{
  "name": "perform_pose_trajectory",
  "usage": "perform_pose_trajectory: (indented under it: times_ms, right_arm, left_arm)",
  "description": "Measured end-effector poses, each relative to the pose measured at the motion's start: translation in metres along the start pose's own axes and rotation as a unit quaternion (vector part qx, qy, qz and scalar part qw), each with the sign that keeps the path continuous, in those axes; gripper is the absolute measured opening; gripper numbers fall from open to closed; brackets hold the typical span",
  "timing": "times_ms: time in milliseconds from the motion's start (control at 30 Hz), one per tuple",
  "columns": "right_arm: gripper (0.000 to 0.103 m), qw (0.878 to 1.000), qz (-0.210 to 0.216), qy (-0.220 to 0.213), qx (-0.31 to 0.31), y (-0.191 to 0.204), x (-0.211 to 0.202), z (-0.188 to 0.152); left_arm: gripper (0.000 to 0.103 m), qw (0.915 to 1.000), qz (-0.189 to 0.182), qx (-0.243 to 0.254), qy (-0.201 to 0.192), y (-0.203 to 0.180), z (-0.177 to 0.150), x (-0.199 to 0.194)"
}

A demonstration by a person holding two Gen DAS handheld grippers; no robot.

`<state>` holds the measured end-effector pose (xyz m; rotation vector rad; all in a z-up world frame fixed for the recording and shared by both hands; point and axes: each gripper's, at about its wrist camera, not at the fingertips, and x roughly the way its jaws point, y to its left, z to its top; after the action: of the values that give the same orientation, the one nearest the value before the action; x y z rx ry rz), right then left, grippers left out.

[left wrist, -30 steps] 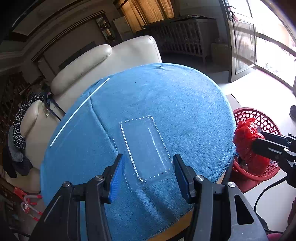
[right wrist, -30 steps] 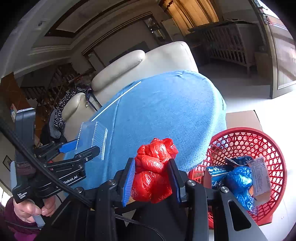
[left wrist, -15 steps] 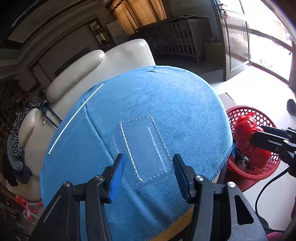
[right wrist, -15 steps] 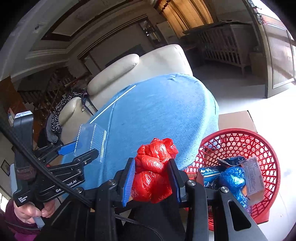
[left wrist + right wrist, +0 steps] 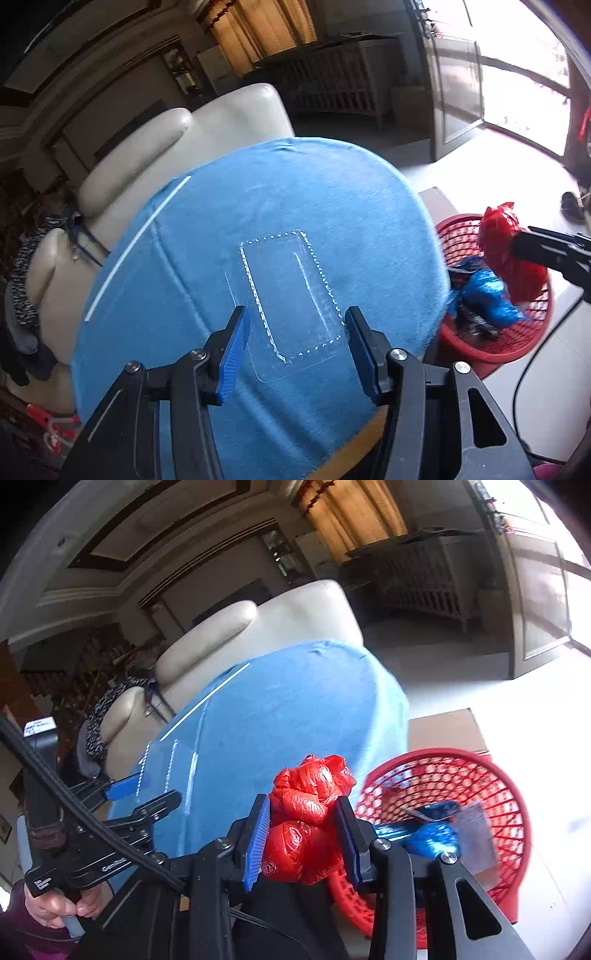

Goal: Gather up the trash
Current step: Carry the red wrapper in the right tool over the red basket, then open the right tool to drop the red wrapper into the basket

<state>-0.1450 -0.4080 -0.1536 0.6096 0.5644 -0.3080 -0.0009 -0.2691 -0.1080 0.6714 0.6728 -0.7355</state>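
My right gripper [image 5: 303, 830] is shut on a crumpled red plastic bag [image 5: 308, 819], held beside the rim of a red mesh basket [image 5: 480, 775] on the floor. The basket holds blue wrappers [image 5: 432, 840] and a paper label. In the left wrist view the red bag [image 5: 509, 254] hangs over the basket [image 5: 517, 336]. My left gripper [image 5: 295, 332] is open, hovering over a clear plastic tray [image 5: 291, 291] that lies flat on the blue tablecloth [image 5: 258, 206], its near end between the fingers.
A white straw-like strip [image 5: 136, 240] lies at the far left of the round table. A cream leather sofa [image 5: 166, 140] stands behind it. A cardboard sheet [image 5: 443, 731] lies on the floor by the basket. A black cable [image 5: 532, 354] runs along the floor.
The right gripper has carried the red bag further right, over the basket's rim. The left gripper stays open over the clear tray, shifted slightly.
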Motion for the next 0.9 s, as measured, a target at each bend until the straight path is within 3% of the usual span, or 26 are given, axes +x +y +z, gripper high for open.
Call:
perform_pose_trajectory:
  times_ms: [367, 900]
  right_arm:
    - [0.038, 0.993, -0.077, -0.061, 0.063, -0.073, -0.051, 0.021]
    - [0.039, 0.99, -0.083, -0.073, 0.085, -0.094, -0.065, 0.02]
  left_arm:
    - [0.055, 0.996, -0.084, 0.025, -0.016, -0.032, 0.028, -0.006]
    - [0.055, 0.9931, -0.103, 0.053, -0.018, -0.072, 0.052, 0.0]
